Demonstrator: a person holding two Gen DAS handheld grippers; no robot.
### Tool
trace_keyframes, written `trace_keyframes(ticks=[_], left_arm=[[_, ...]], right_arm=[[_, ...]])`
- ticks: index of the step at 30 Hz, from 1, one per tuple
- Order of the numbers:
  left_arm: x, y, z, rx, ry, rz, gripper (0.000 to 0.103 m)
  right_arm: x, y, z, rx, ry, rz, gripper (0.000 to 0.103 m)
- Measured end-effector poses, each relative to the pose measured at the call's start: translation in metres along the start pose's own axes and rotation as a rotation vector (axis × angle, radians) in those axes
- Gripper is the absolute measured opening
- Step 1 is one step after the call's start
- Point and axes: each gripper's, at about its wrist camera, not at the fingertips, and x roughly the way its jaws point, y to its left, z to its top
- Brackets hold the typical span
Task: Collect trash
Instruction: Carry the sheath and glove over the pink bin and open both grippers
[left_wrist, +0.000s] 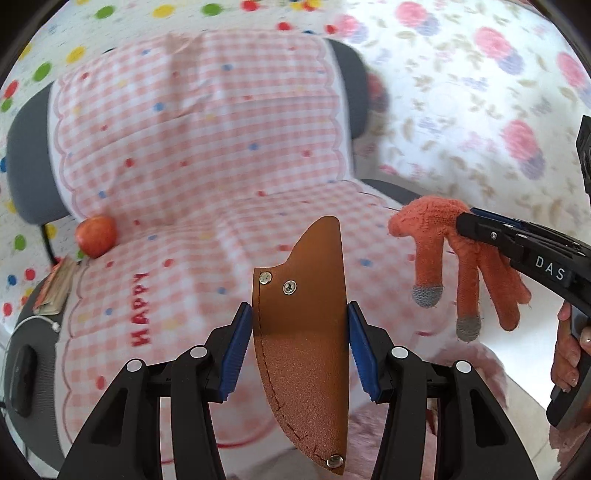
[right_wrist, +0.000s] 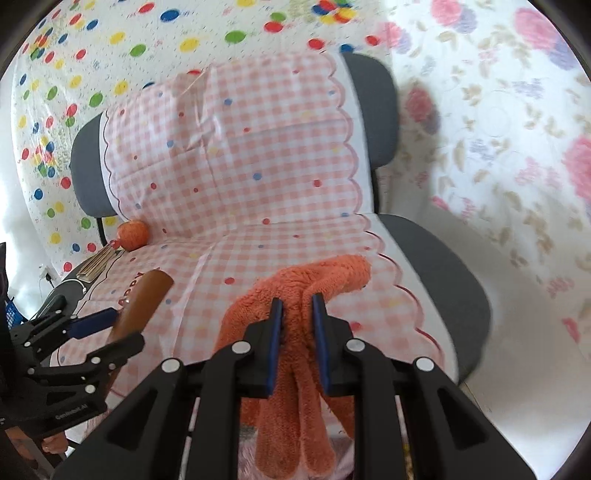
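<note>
Sheath (left_wrist: 303, 332) upright, tip seemingly up.

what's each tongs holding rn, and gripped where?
Left tongs: brown leather sheath, clamped across its middle, edge to edge. Right tongs: orange glove, pinched near the palm and cuff, fingers dangling.

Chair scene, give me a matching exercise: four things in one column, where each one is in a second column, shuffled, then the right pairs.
Things:
1. brown leather sheath
2. orange glove
3. apple
4. gingham cover

Places:
A. draped over the chair
B. clamped in the right gripper
C. on the seat's far left corner, against the backrest
D. clamped in the left gripper

Pairs: 1-D, 2-B, 3-C, 4-A
</note>
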Motion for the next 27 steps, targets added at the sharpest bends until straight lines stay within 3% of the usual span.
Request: trace_keyframes(ticks=[15,19,27], left_arm=[[0.013,-0.146,-0.036,0.23,0.008,-0.34,0.052],[0.02,-0.176,-0.046,0.273,0.054,-0.394,0.052],[0.033,-0.199,-0.051,0.302,0.088,-0.39,0.053]], right_arm=[[-0.116,-0.066,-0.094,0.144,0.027,-0.259,0.016],[-0.134,-0.082,-0.121,0.19,0.036,-0.312,0.017],[-0.129,-0.107,-0.141,0.223,0.065,-0.327,0.018]])
